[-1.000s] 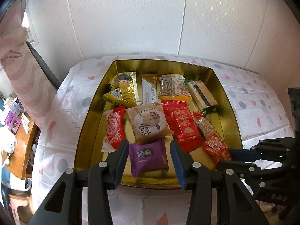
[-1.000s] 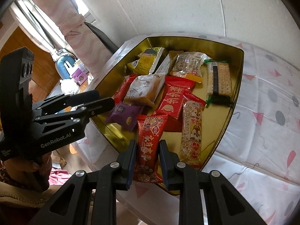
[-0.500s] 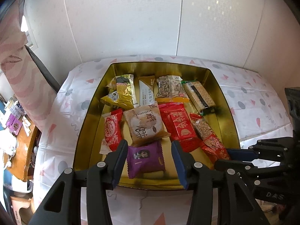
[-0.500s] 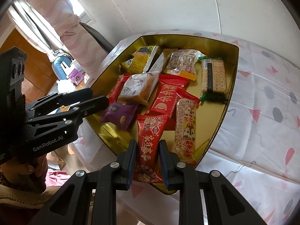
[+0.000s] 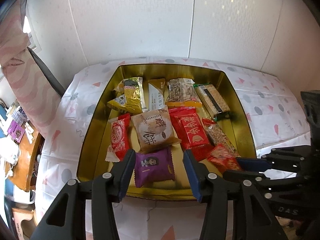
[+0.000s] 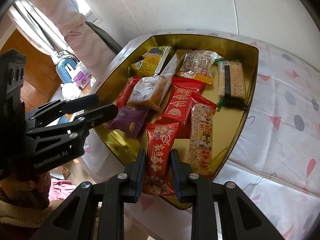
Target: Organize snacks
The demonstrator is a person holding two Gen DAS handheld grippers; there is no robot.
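Note:
A gold tin [image 5: 170, 66] on the table holds several wrapped snacks. My left gripper [image 5: 158, 156] hovers open at the tin's near edge. A purple packet [image 5: 154, 166] lies between its fingers, with a gap showing on the right side. The right wrist view shows the left gripper [image 6: 106, 103] to the left of the tin [image 6: 254, 80], beside the same purple packet [image 6: 128, 120]. My right gripper [image 6: 157, 154] is shut on a long red packet [image 6: 160, 150], and its jaws are just starting to open. The packet's far end rests in the tin. The right gripper [image 5: 240, 161] reaches in at the tin's near right corner.
The tin sits on a white cloth with pink and grey shapes [image 5: 270, 104], close to a white wall. A wooden table with clutter [image 5: 18, 140] and a pink curtain [image 5: 18, 64] stand to the left. A dark chair back [image 6: 104, 34] is behind the tin.
The left gripper's fingers have spread slightly wider around the purple packet. The right gripper still has the red packet between its fingers, and neither hand has moved noticeably.

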